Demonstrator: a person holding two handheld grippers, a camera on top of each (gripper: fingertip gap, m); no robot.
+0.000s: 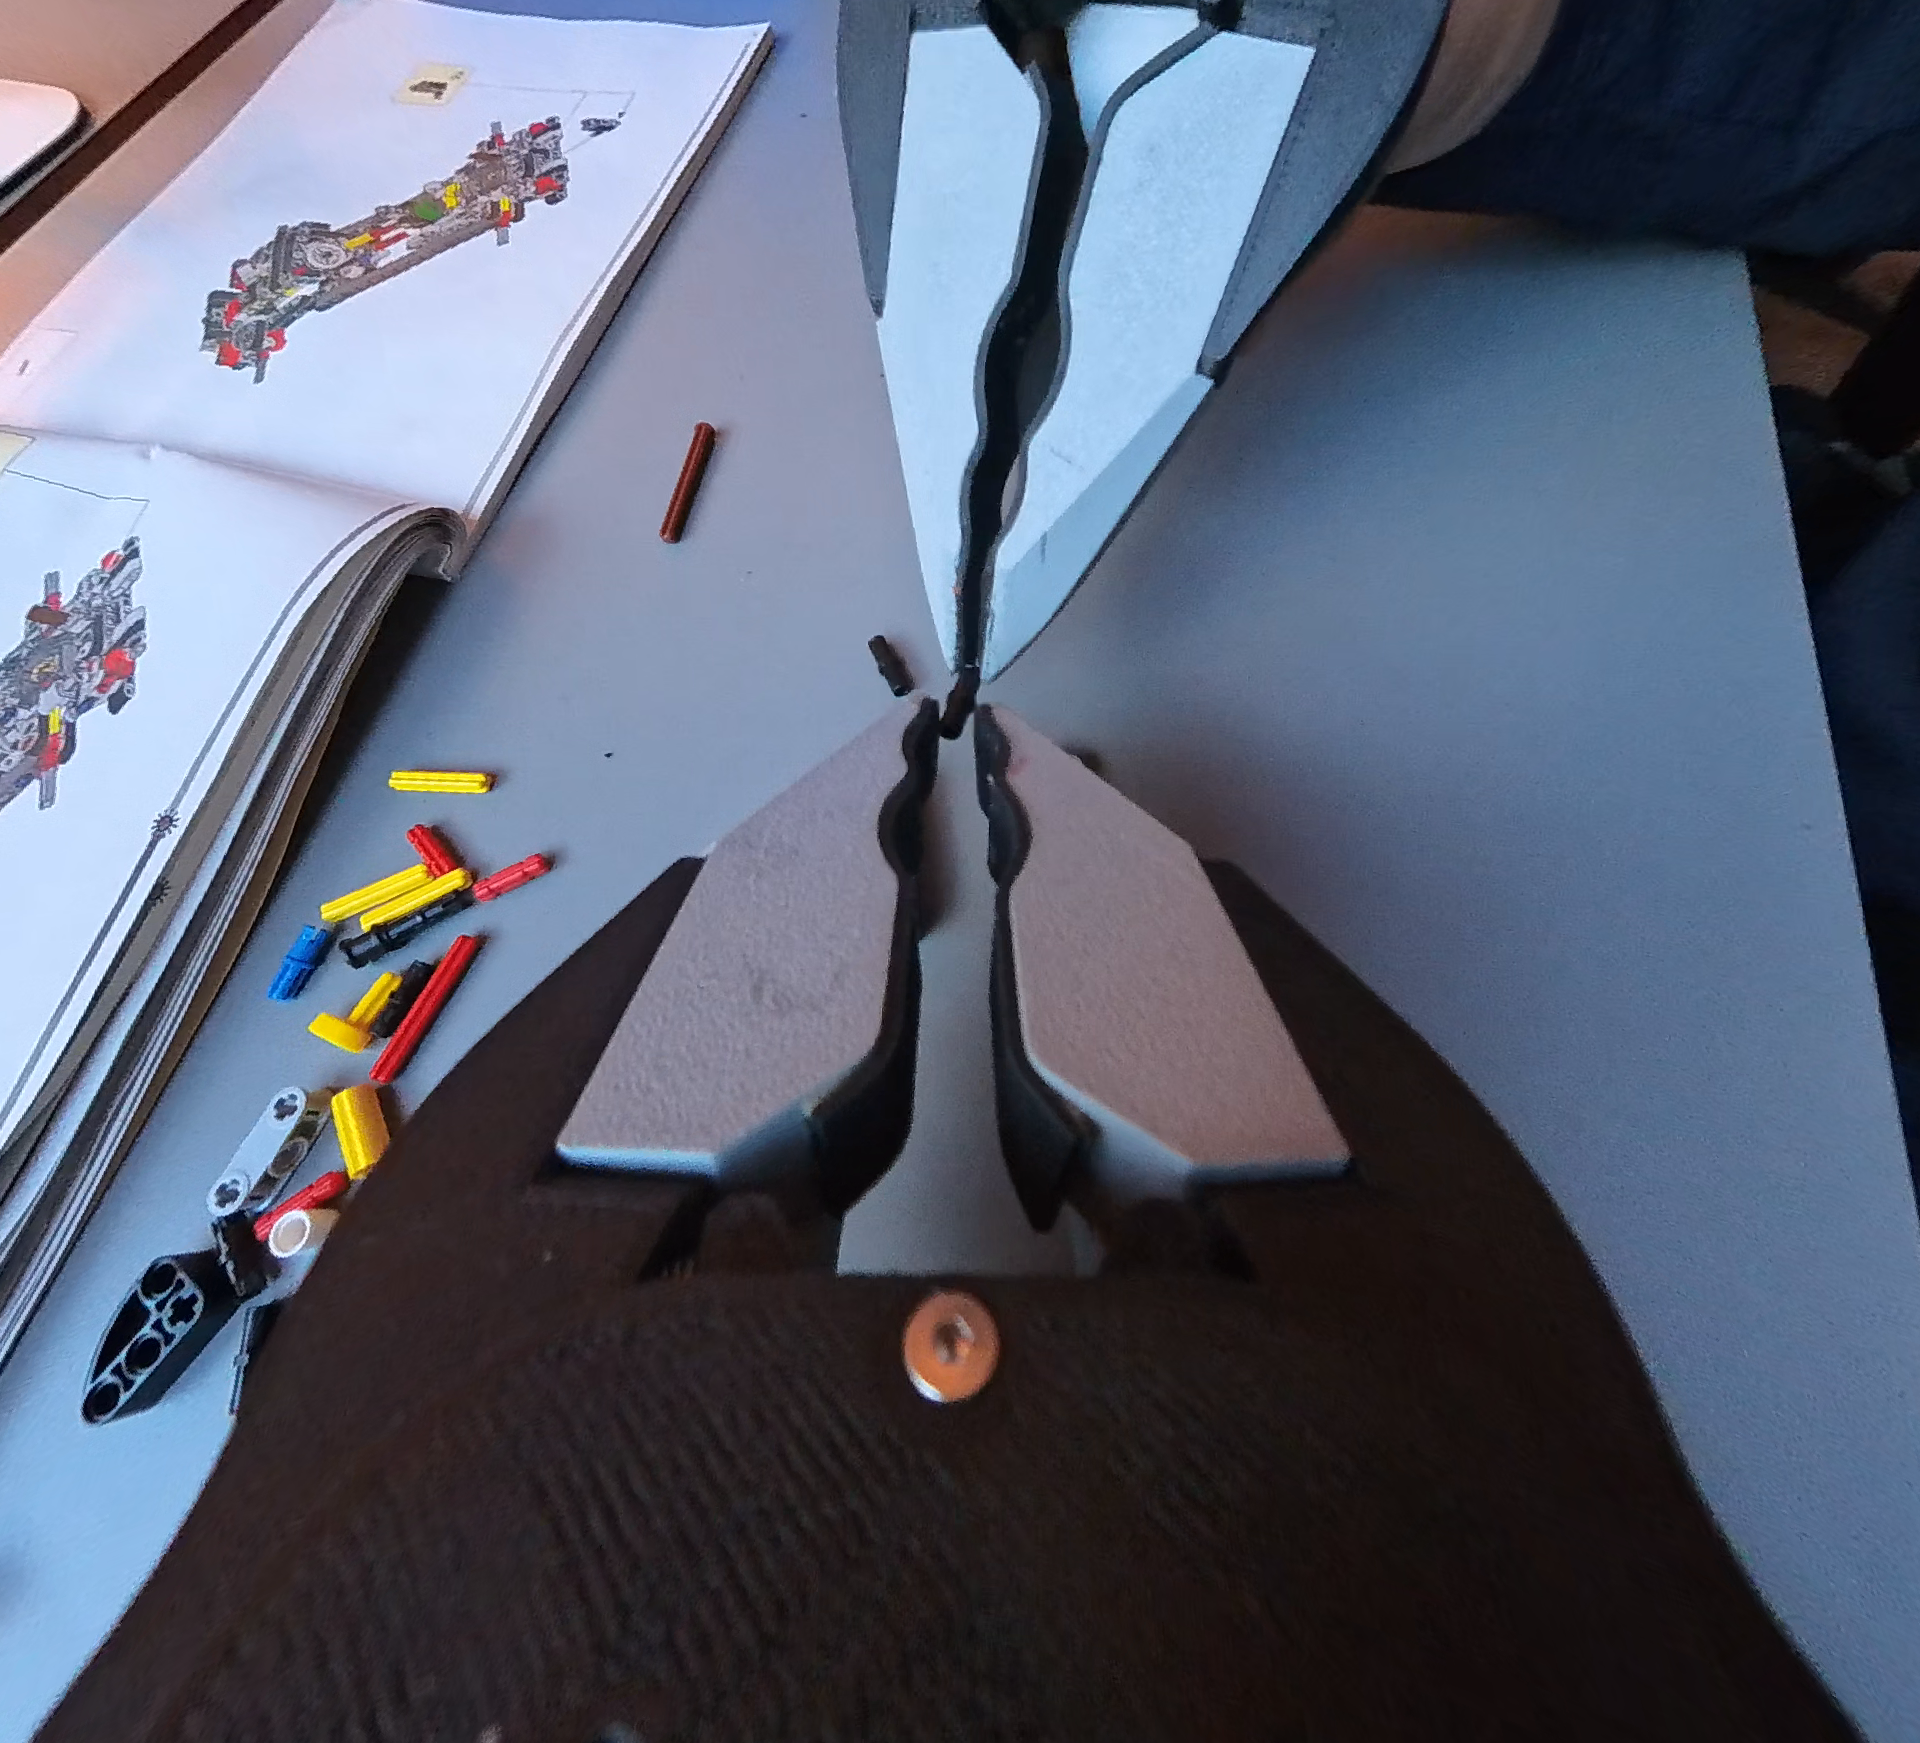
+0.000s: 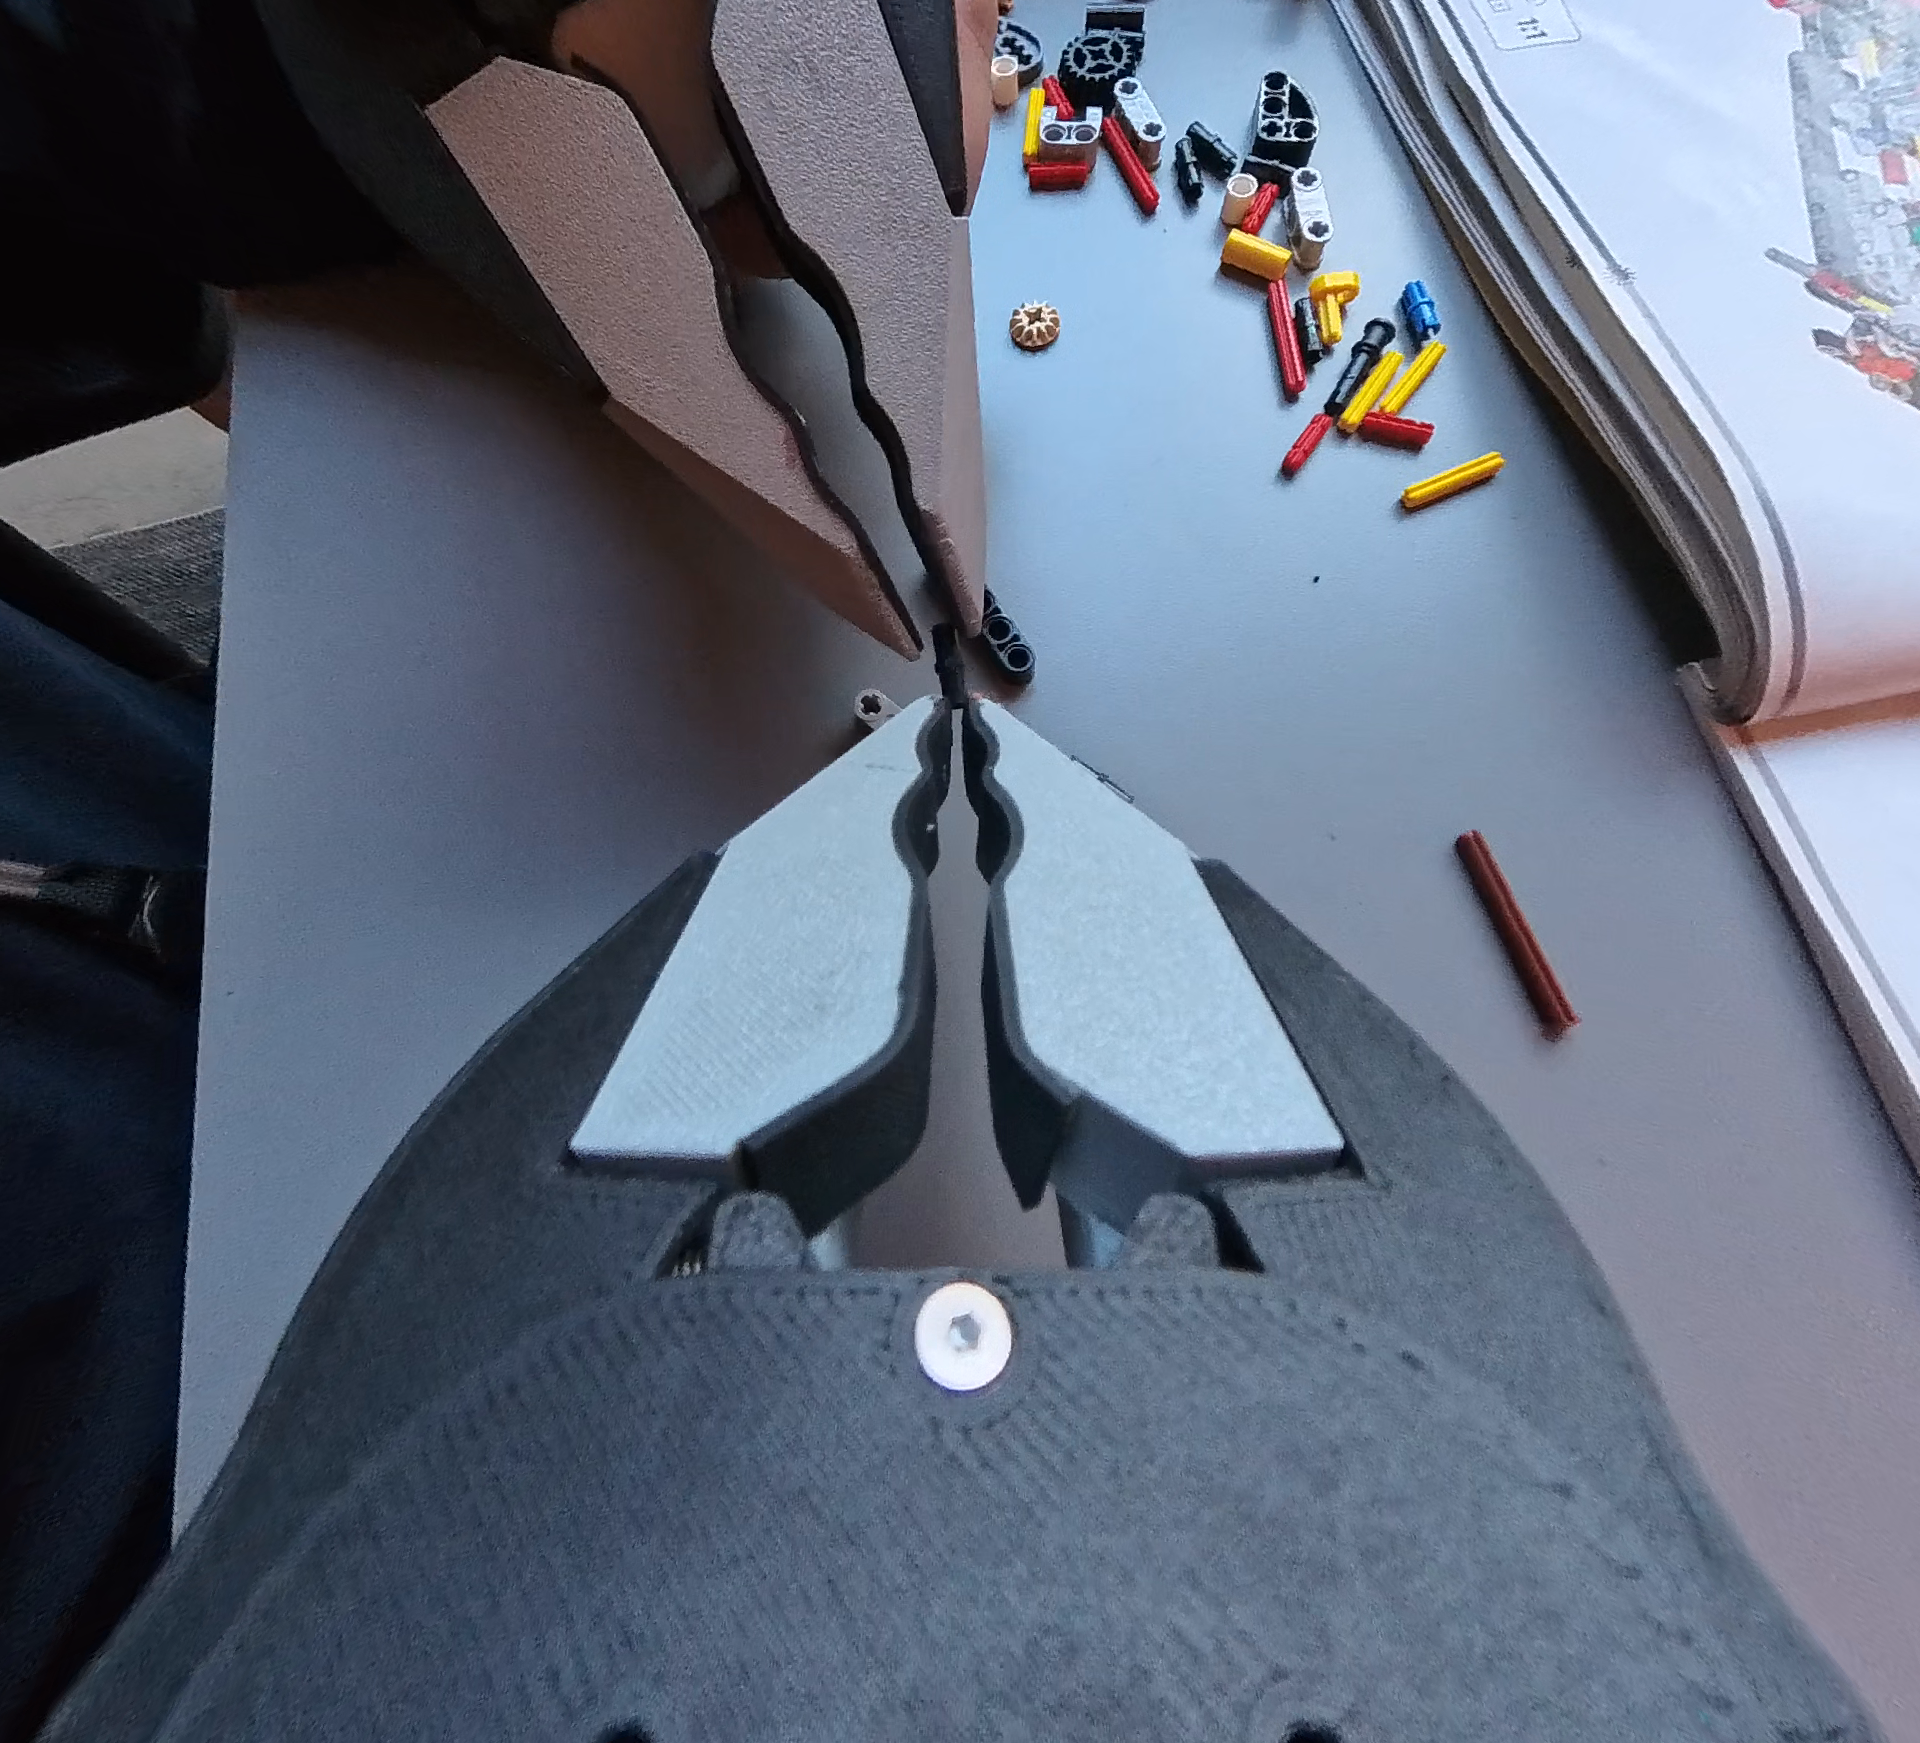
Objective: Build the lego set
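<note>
While the two grippers meet tip to tip over the grey table [image 1: 1403,758], the right gripper [image 2: 956,706] pinches a small black pin [image 2: 948,659] lengthwise. The left gripper [image 1: 951,717] sits nearly closed around the pin's far end, pads not clearly pressing it, with a second black pin [image 1: 890,663] just beside.

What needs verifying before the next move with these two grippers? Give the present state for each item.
1. Right gripper clamped on the black pin: ok.
2. Pin's free end sits between the left gripper fingertips: ok.
3. Both left pads pressing the pin: not ok, a gap shows beside it.
4. Small black piece on the table clear of the fingertips: ok, close but apart.
5. How deep the pin sits in the right pads: cannot tell.
</note>
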